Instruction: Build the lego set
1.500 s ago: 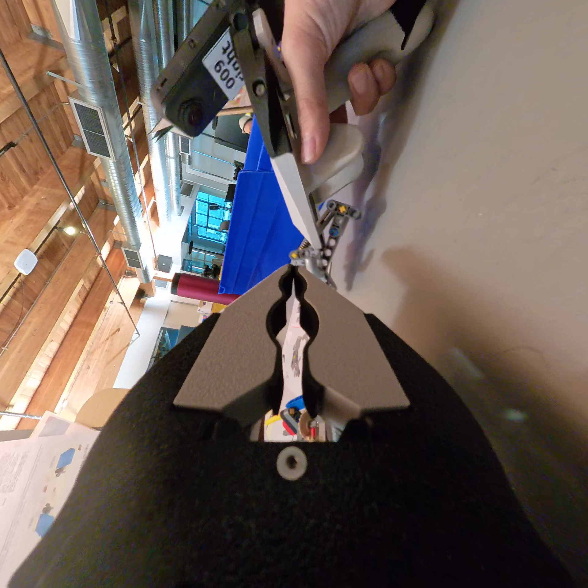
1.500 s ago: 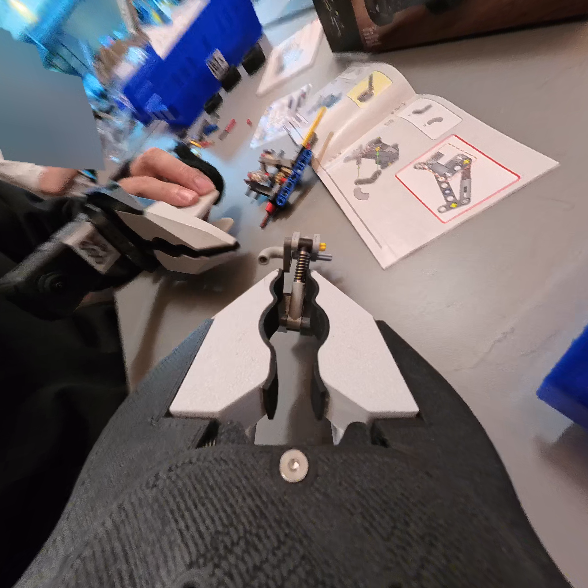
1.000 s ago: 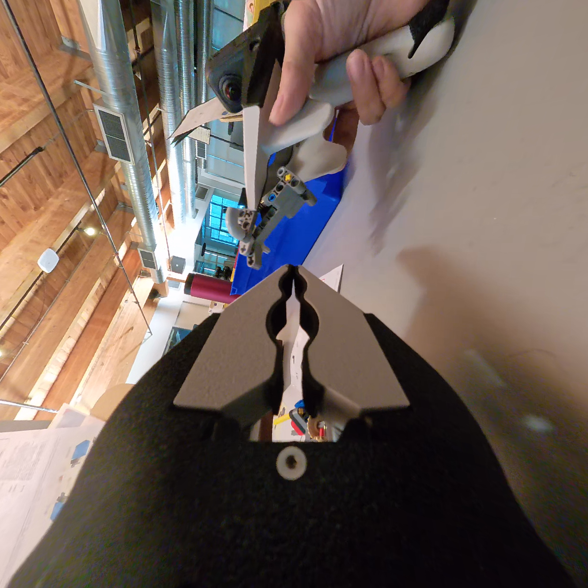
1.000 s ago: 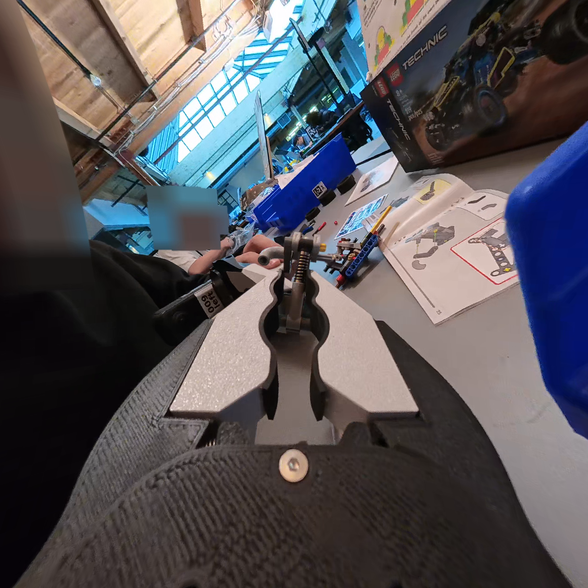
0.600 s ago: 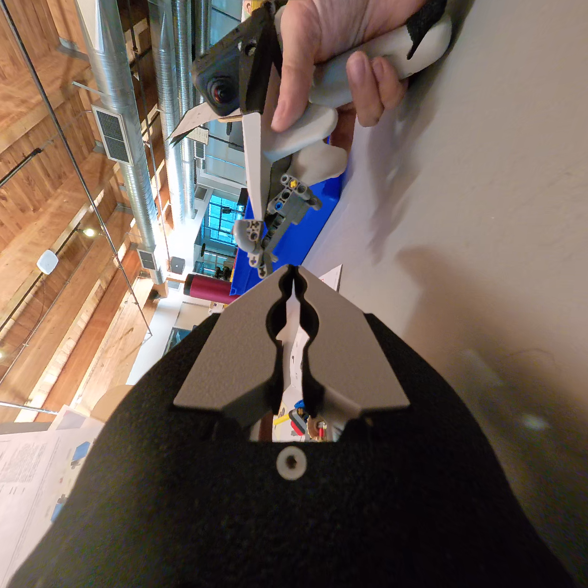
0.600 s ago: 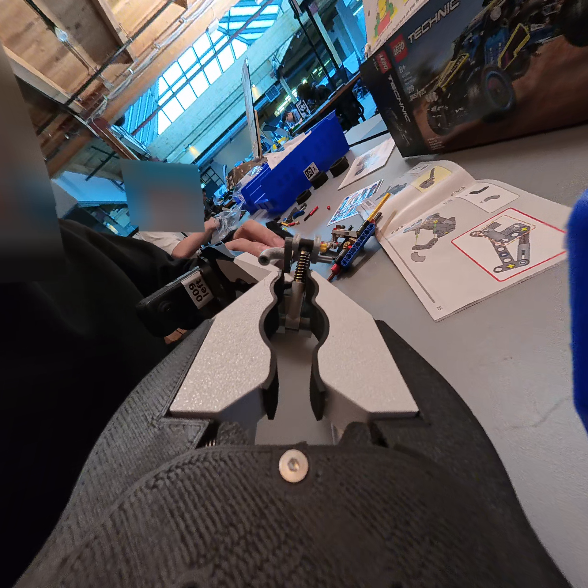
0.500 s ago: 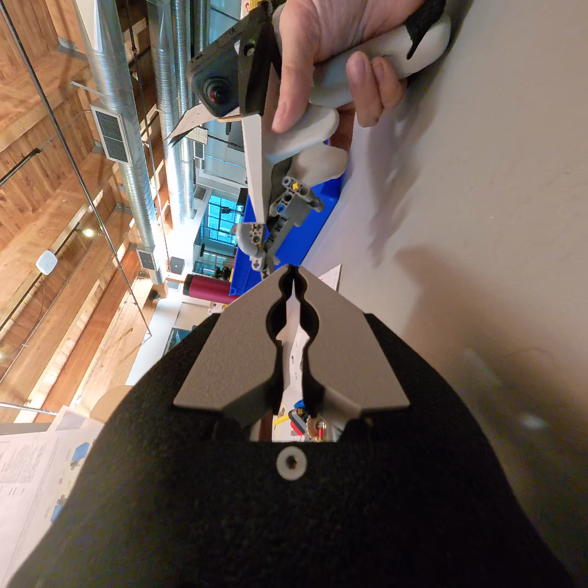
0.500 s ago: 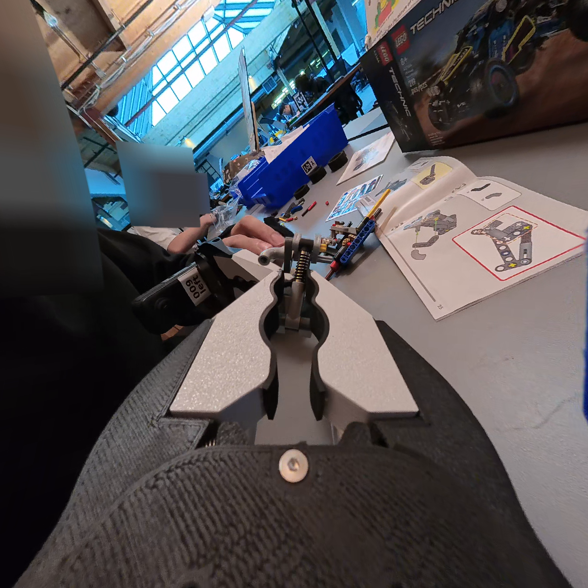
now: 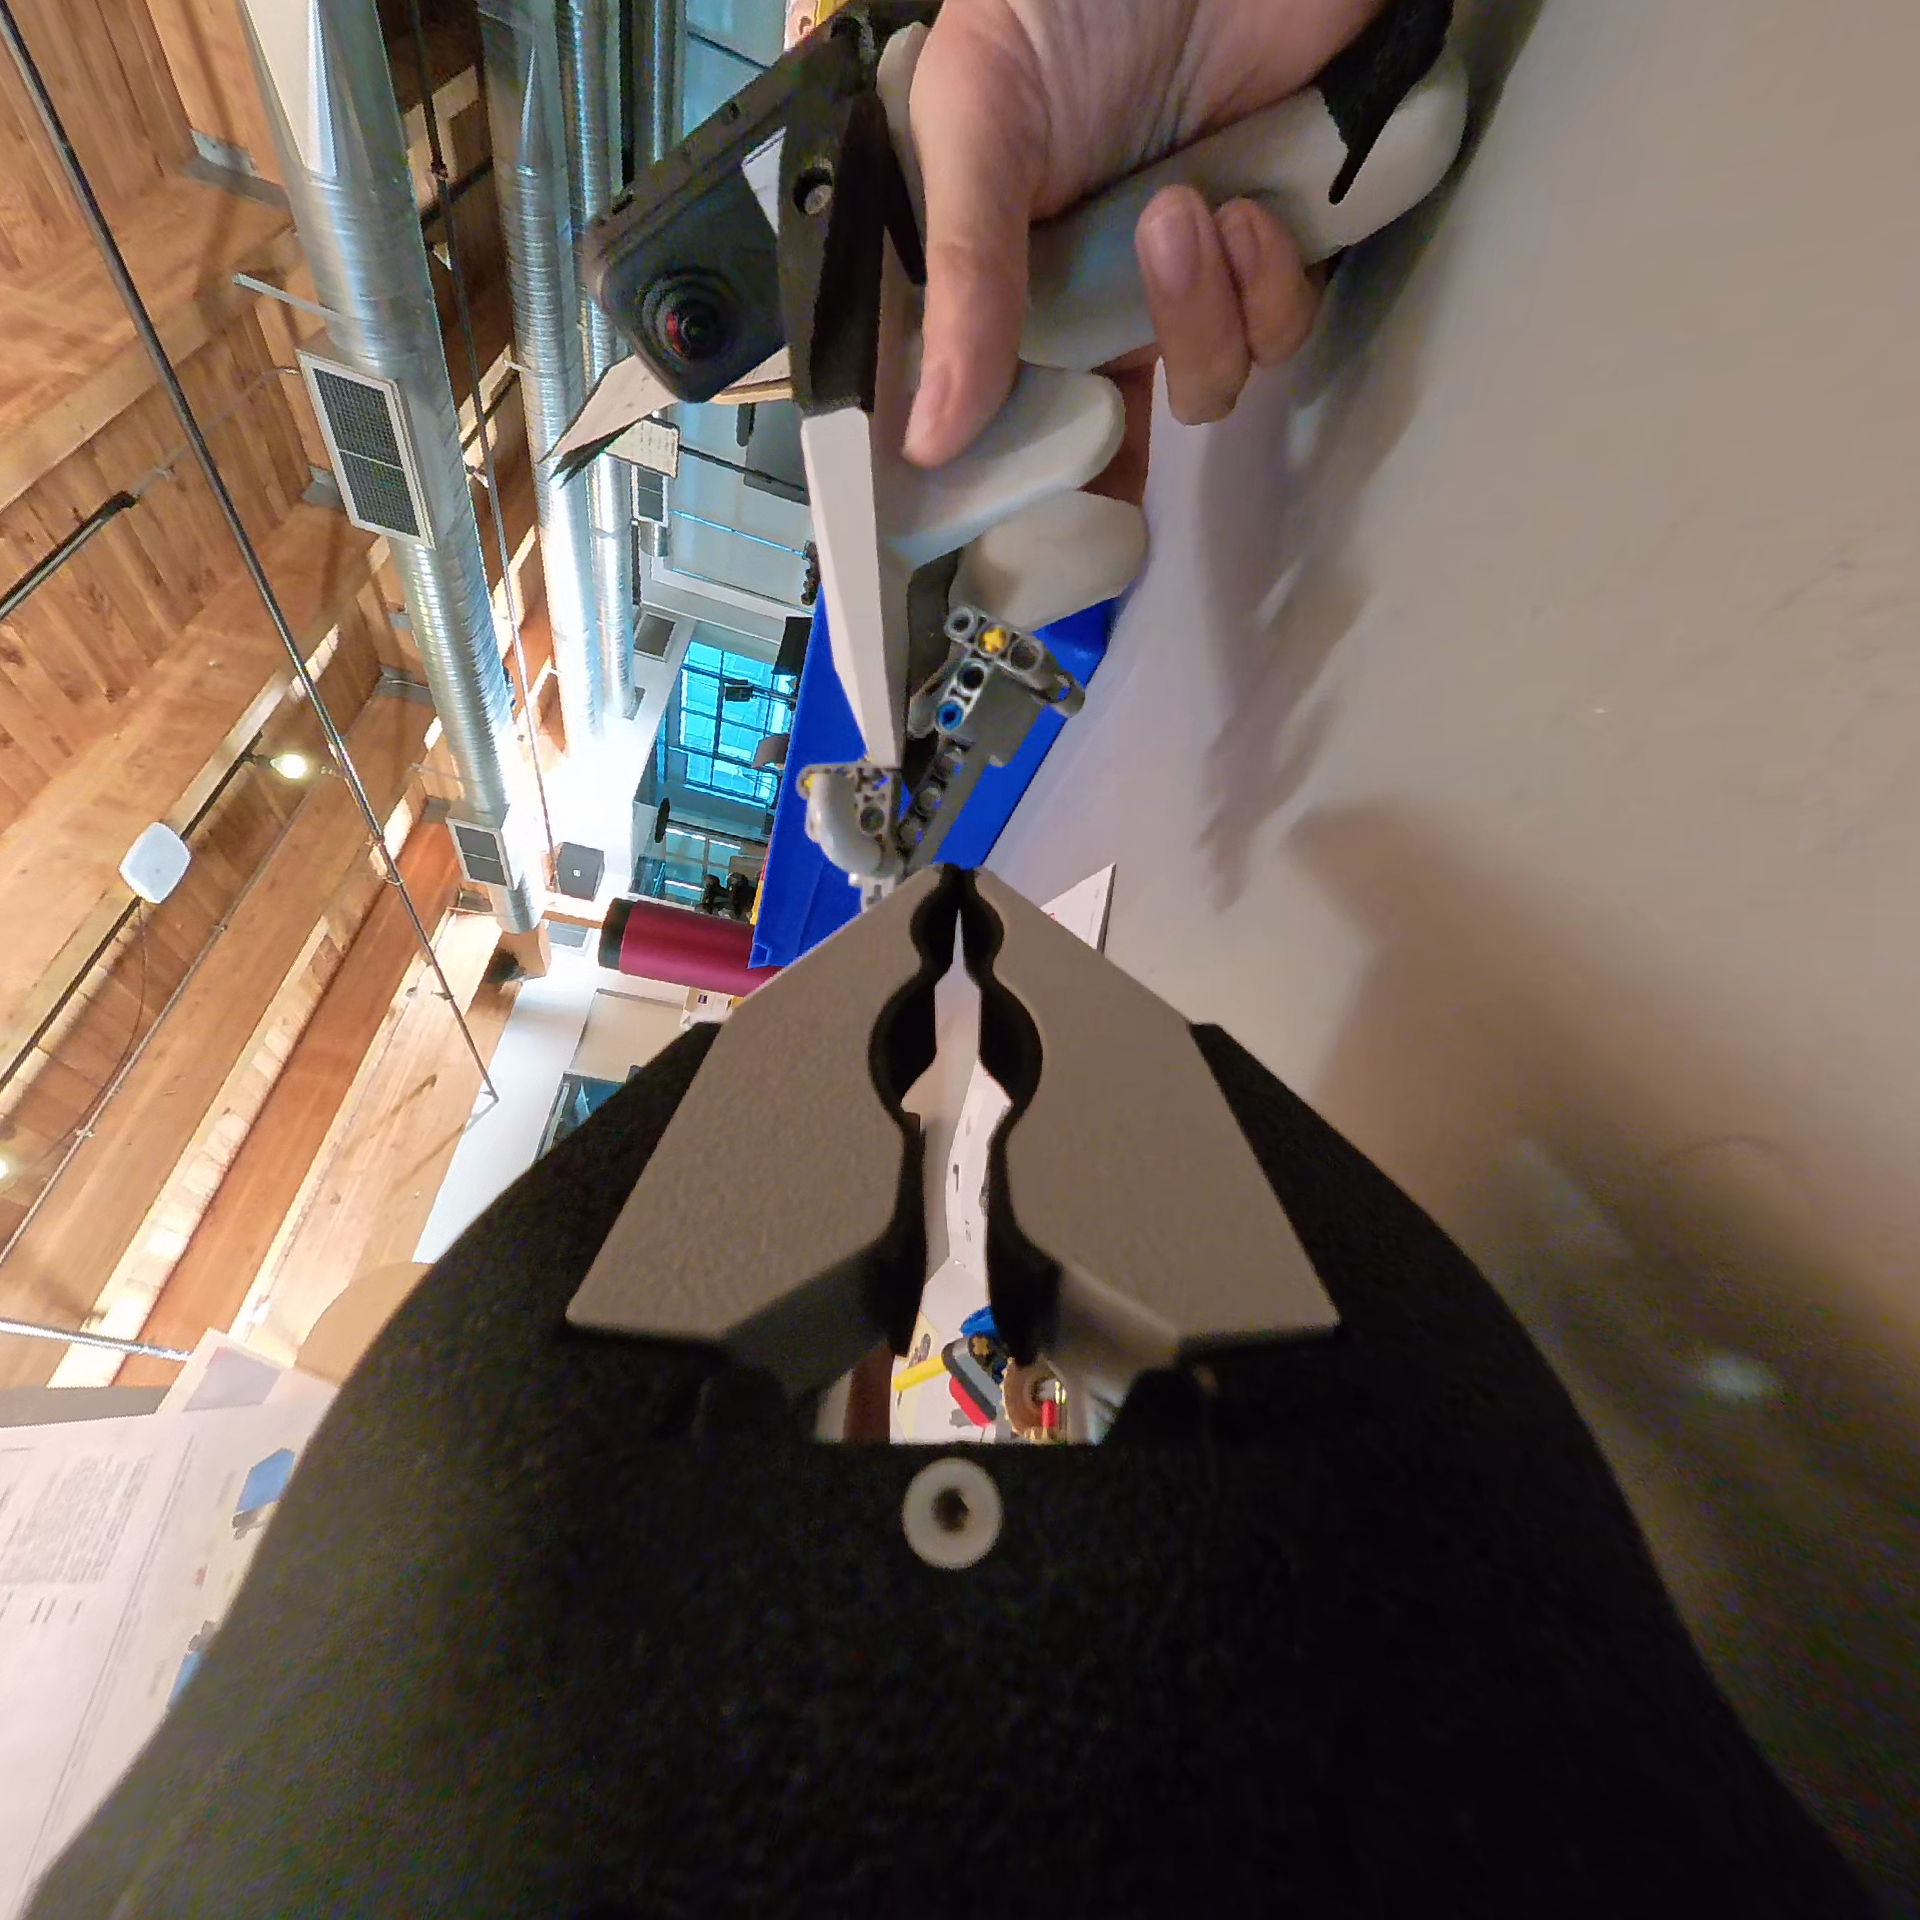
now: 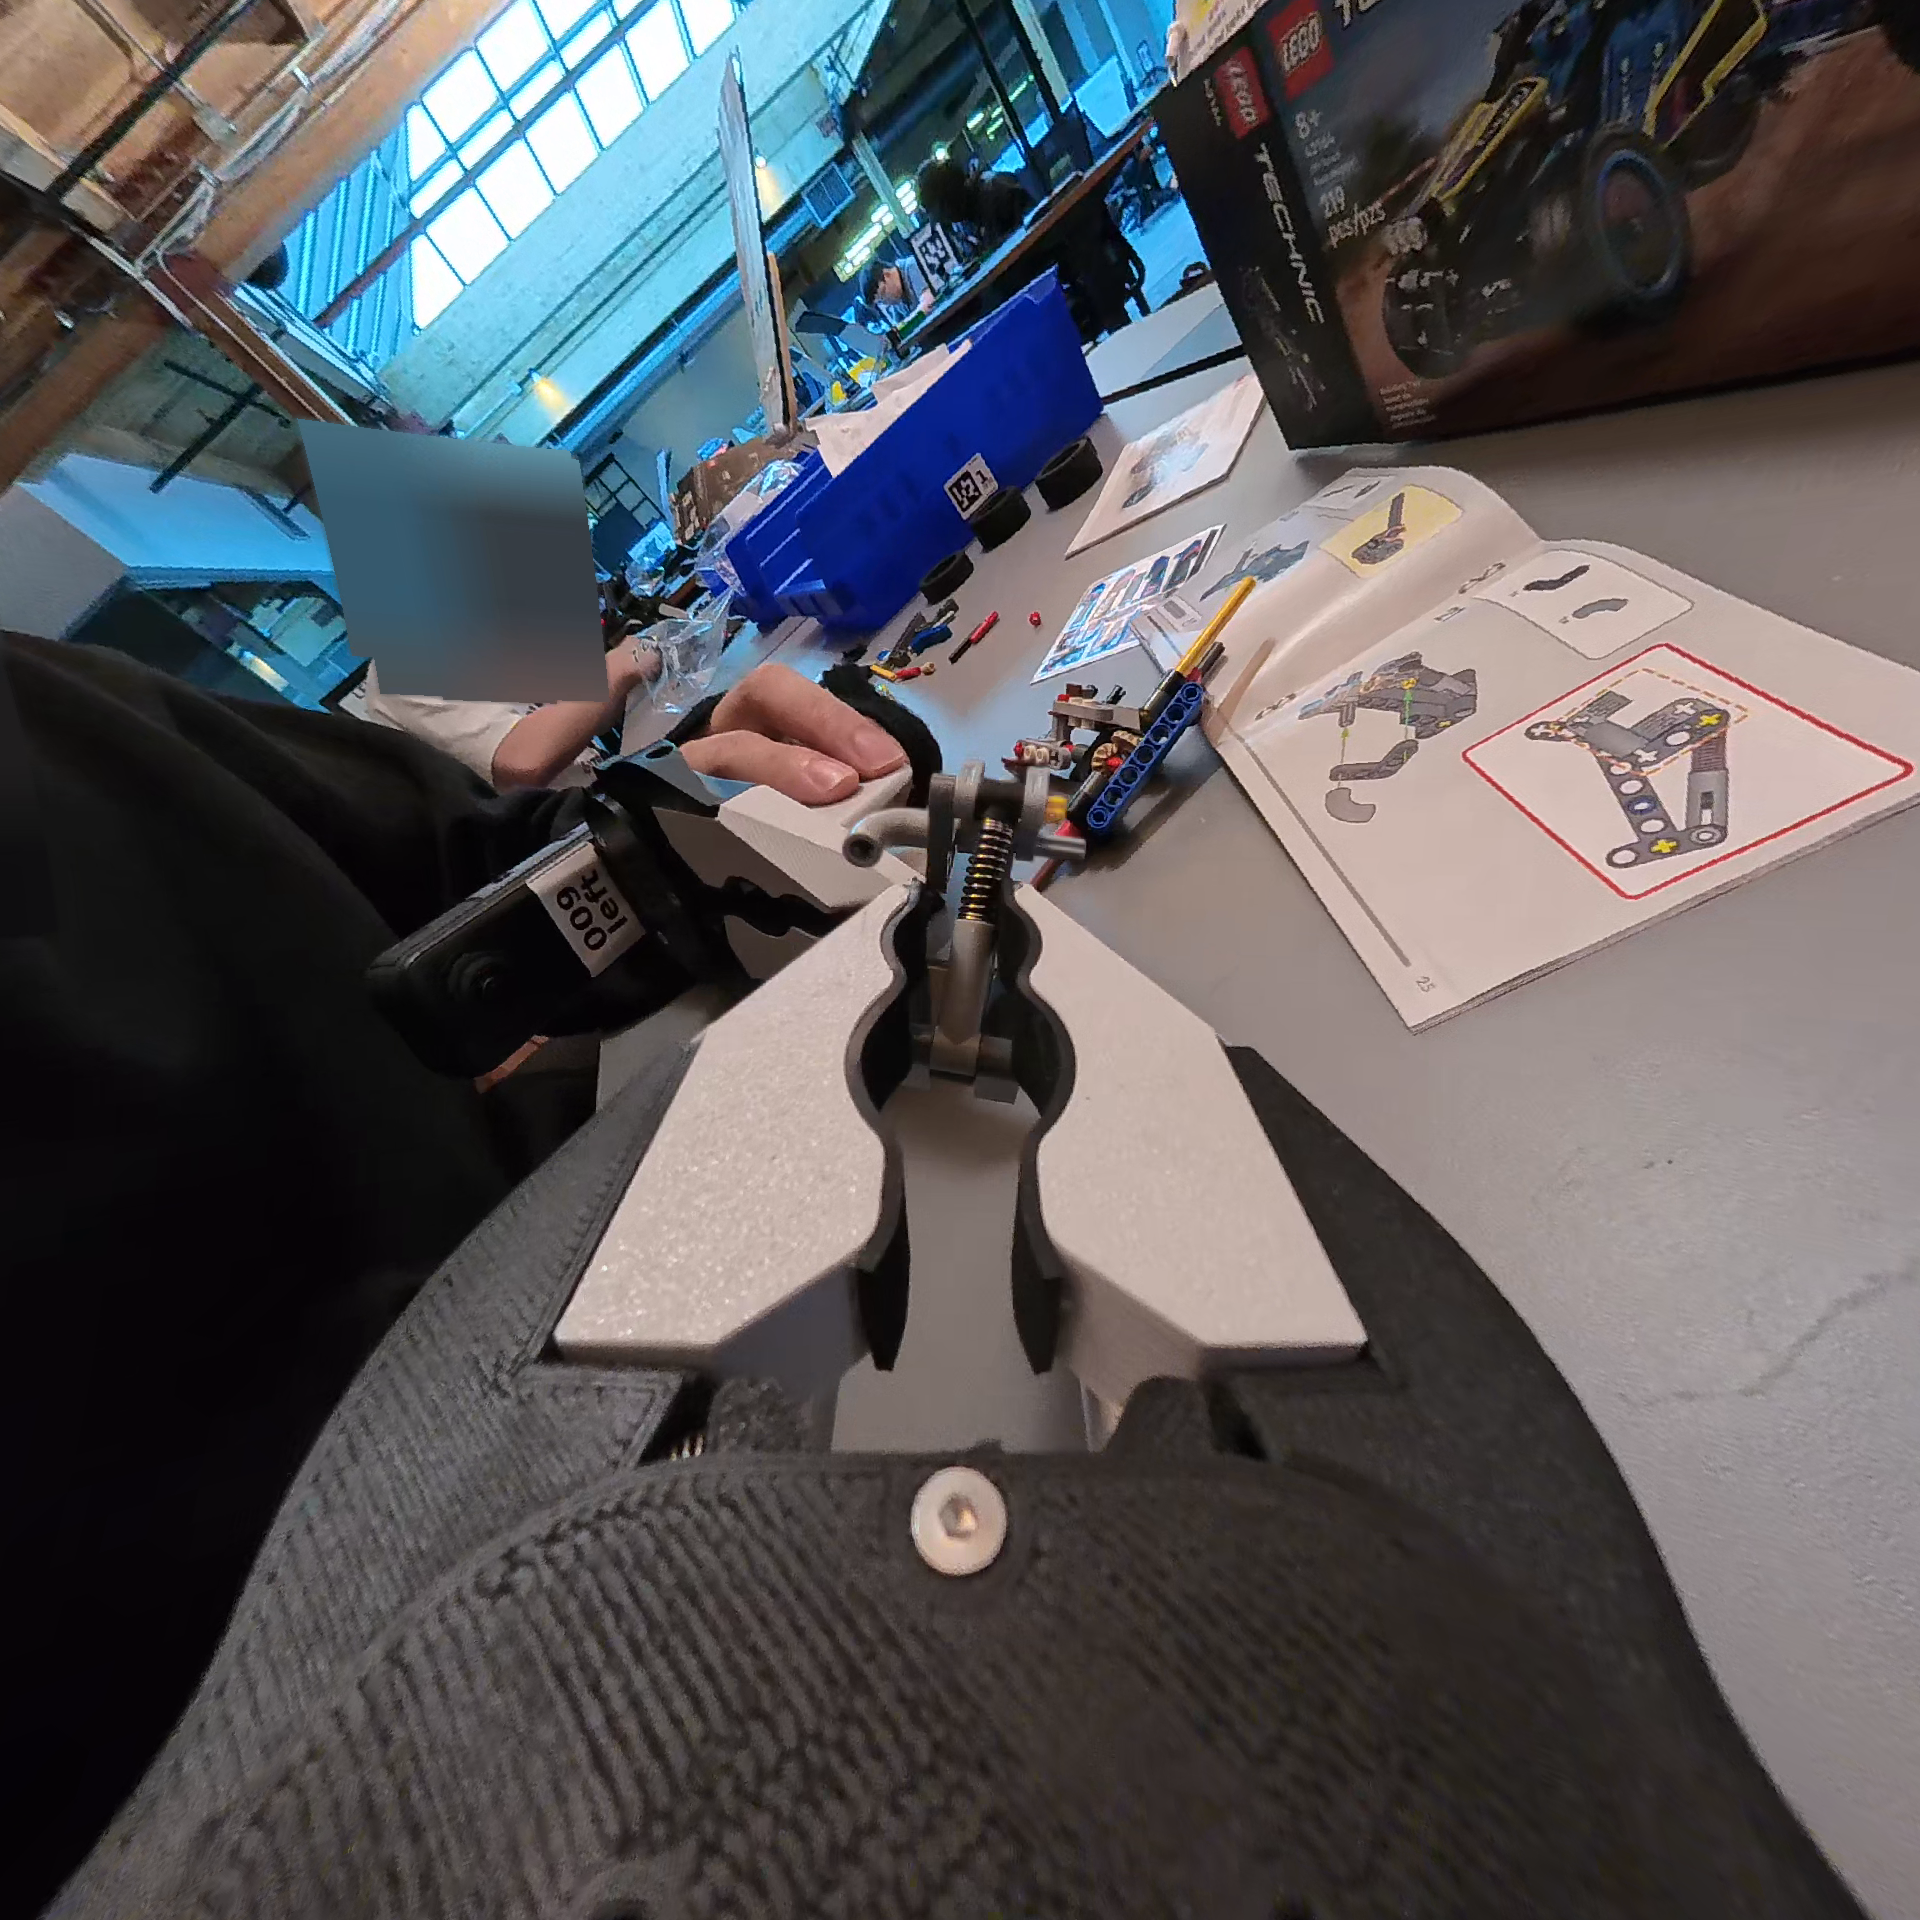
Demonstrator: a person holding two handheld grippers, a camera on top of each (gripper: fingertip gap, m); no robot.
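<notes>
My right gripper [image 10: 966, 904] is shut on a grey lego assembly [image 10: 982, 831] with a coil-spring shock absorber and a curved light-grey piece at its top. It holds the assembly off the table. In the left wrist view the same assembly [image 9: 961, 717] hangs from the right gripper [image 9: 883, 748], which a hand holds. My left gripper [image 9: 956, 881] is shut with nothing between its jaws, and its tips sit right at the assembly's lower end. It also shows in the right wrist view [image 10: 800, 831], just left of the assembly, under a hand.
On the grey table [image 10: 1558, 1195] lie a partial lego build with a blue beam [image 10: 1127, 743], an open instruction booklet [image 10: 1558, 748] and several small loose parts [image 10: 966, 634]. The lego box [image 10: 1558, 208], a blue bin [image 10: 914, 499] and black tyres [image 10: 997, 514] stand behind. The grippers are tip to tip, or close to it.
The right gripper has swung round and brought the assembly down to my left gripper's tips. The blue bin has left the right view's edge. Both grippers stay shut.
</notes>
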